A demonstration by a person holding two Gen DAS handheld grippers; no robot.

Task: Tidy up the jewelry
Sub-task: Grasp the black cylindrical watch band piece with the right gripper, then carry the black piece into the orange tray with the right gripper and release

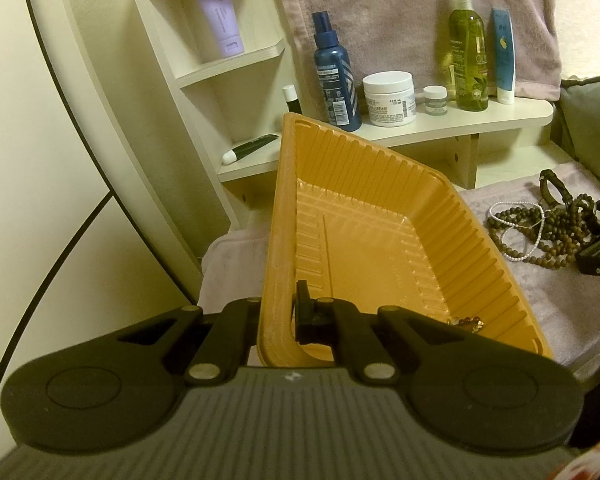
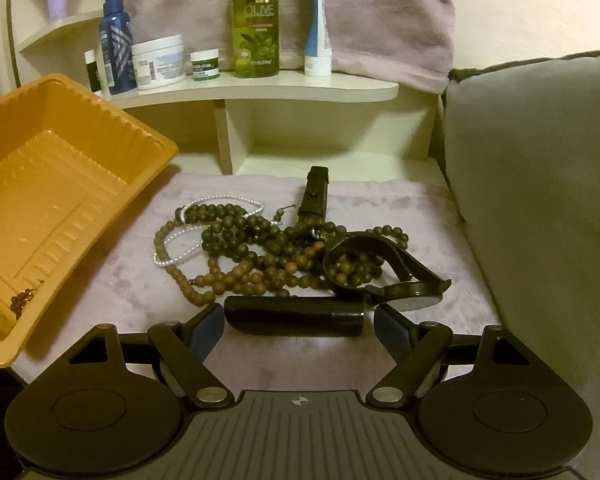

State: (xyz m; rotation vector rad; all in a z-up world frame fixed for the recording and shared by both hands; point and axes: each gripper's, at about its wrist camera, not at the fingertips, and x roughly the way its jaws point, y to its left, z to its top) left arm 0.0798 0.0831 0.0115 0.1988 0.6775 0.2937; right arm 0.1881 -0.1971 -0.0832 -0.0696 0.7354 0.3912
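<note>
Left tool [image 1: 278,320] clamped tight, pitched downward; right tool [image 2: 299,326] jaws wide, pitched downward.

Ahead of me a cream shelf unit [image 1: 440,124] stands against the wall, with narrow corner shelves [image 1: 236,60] climbing at its left end. A mauve towel [image 2: 380,12] hangs down behind its top ledge. Another mauve cloth [image 2: 380,360] covers the surface below. A grey-green cushion [image 2: 540,180] rises along that surface's right edge. Warm yellowish light falls on the plain pale wall [image 1: 40,140] to my left.
</note>
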